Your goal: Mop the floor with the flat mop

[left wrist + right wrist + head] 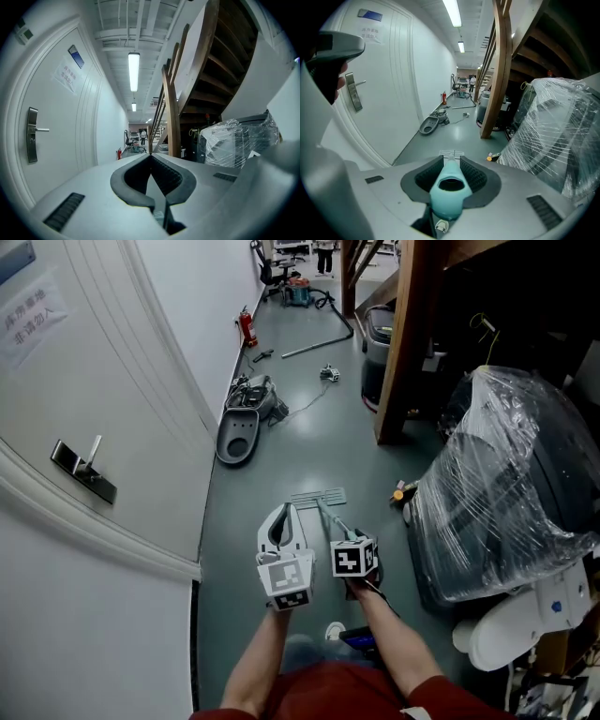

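Now: a stroke looks about to begin, I judge; the flat mop head (319,495) lies on the grey-green floor (281,465), middle of the head view, just ahead of both grippers
Right gripper (451,160): clamped on the teal mop handle (449,190), which runs forward and down to the head
Left gripper (150,158): jaws together, nothing between them; lower middle of the head view, just left of the right one
Risk, grip: only one gripper holds a long pole; on a hard push the handle may twist or slip in the pads, so the head tilts and skips
Risk, path: loose cable (305,401) and grey basin-shaped fixture (239,432) lie above and left of the mop; the head could snag them
Risk, right side: plastic-wrapped bundle (506,484) and small yellow item (401,491) sit near the head; a wide stroke would knock them
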{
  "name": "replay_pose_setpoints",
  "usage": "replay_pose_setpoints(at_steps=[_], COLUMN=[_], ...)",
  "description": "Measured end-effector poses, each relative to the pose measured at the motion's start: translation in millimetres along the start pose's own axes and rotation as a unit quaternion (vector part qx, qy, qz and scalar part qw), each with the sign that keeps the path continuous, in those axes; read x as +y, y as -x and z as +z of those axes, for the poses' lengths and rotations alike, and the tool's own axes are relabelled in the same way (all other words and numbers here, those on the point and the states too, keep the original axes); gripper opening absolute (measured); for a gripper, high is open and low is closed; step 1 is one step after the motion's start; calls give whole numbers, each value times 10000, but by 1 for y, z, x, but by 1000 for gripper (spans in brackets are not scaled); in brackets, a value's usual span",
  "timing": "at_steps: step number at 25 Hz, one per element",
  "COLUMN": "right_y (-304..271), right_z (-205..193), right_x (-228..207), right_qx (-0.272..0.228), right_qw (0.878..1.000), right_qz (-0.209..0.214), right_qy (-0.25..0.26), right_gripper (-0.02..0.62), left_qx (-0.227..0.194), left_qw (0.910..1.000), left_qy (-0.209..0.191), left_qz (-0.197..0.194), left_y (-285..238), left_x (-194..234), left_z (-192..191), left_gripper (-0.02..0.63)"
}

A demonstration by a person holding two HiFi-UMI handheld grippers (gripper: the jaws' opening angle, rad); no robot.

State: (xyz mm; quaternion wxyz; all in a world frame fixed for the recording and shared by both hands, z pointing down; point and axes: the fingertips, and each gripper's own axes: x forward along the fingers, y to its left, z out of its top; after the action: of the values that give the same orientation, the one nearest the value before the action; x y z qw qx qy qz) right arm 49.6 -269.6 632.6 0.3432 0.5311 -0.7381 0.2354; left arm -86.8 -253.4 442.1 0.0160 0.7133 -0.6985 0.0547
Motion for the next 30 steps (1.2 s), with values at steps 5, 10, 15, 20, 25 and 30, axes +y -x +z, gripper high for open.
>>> replay_pose_setpoints(at_steps=[5, 10, 15, 20, 25, 30], right_y=[-24, -49, -74, -98, -119, -140], right_z=[21, 47, 76, 103, 130, 157], right_x=[0, 2, 11, 25, 45, 61], right_qx=[-2, 4, 15, 20, 28, 43], right_qw=[10000, 10000, 10000, 9999, 9998, 9995], right_qz=[4, 23, -25, -101, -177, -282], right_qy=[91, 40, 5, -5, -32, -112], right_gripper=[120, 120, 120, 120, 120, 120], left_qx=[12, 59, 55, 89, 69, 76], left_qw=[10000, 9999, 9999, 9999, 9998, 9997], left_qy=[9, 82, 92, 116, 151, 150], left_qz=[81, 75, 30, 5, -68, -204], left_y=[-29, -65, -97, -127, -155, -183], left_x=[14, 29, 52, 80, 112, 141], left_z=[-5, -8, -5, -1, -2, 2], left_gripper=[15, 15, 15, 15, 15, 15])
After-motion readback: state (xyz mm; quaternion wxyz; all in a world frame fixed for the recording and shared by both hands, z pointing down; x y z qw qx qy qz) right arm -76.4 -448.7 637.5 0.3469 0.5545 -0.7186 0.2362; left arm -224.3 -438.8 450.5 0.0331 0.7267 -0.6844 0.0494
